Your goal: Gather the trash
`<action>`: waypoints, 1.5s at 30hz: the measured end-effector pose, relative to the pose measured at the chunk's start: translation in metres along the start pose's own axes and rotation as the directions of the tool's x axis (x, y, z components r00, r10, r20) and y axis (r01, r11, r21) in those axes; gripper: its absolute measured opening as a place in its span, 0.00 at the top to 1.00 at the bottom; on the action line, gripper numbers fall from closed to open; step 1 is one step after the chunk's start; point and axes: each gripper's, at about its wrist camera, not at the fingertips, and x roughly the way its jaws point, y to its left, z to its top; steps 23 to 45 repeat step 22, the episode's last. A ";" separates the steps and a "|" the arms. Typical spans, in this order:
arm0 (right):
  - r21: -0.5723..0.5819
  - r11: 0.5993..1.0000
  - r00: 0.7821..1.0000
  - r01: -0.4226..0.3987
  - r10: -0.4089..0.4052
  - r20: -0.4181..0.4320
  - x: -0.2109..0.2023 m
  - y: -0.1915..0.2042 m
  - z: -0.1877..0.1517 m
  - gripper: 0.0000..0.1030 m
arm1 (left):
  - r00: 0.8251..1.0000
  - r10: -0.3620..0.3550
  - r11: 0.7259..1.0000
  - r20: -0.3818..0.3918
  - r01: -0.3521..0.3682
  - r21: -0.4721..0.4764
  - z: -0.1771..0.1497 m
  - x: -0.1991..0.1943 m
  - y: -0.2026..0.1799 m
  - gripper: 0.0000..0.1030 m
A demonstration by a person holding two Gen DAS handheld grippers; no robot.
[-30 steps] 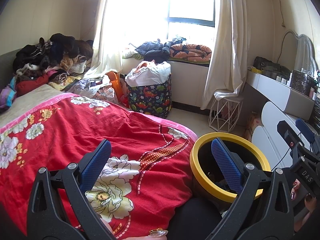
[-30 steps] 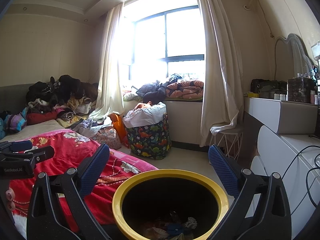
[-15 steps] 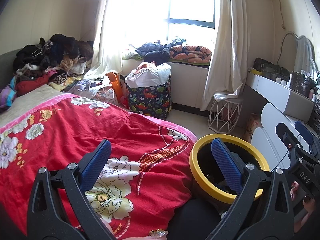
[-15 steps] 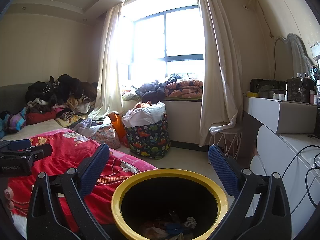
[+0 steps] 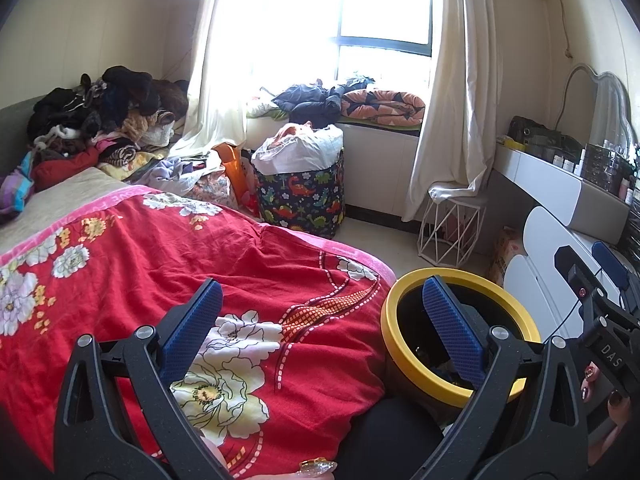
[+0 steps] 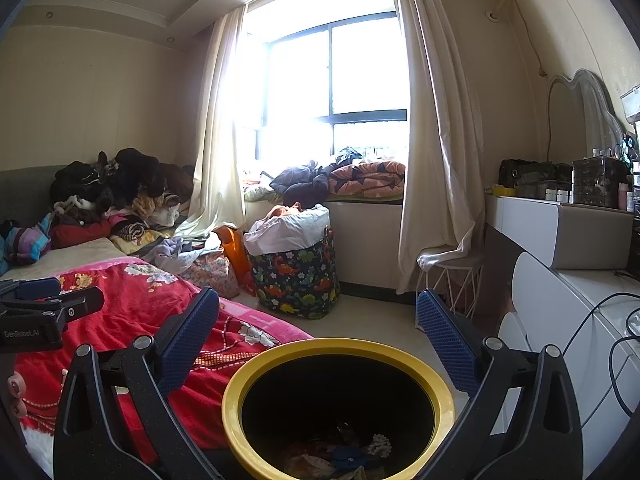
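Now, left gripper (image 5: 316, 316): fingers spread wide, nothing held.
Right gripper (image 6: 318, 320): fingers spread wide above bin (image 6: 338, 350).
Writing: "GenRobot.AI", "DAS".

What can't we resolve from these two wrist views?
- Trash bin contents: right wrist view shows a dark jumble at the bottom, cut off by the lower edge; items unidentifiable.
- Bin interior in left wrist view: blocked by the left gripper finger.
- Bottles on the vanity shelf: too small to read.
- Outside the window: blown out by glare.
- Right gripper: open, empty.
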 end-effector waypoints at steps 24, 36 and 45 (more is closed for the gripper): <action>0.066 0.580 0.471 -0.812 0.718 -0.513 0.073 0.356 -0.001 0.06 | 0.645 0.654 0.537 -0.396 -0.764 -0.357 -0.079 -0.072 0.355 0.11; 0.066 0.580 0.471 -0.812 0.718 -0.513 0.073 0.356 -0.001 0.06 | 0.645 0.654 0.537 -0.396 -0.764 -0.357 -0.079 -0.072 0.355 0.11; 0.066 0.580 0.471 -0.812 0.718 -0.513 0.073 0.356 -0.001 0.06 | 0.645 0.654 0.537 -0.396 -0.764 -0.357 -0.079 -0.072 0.355 0.11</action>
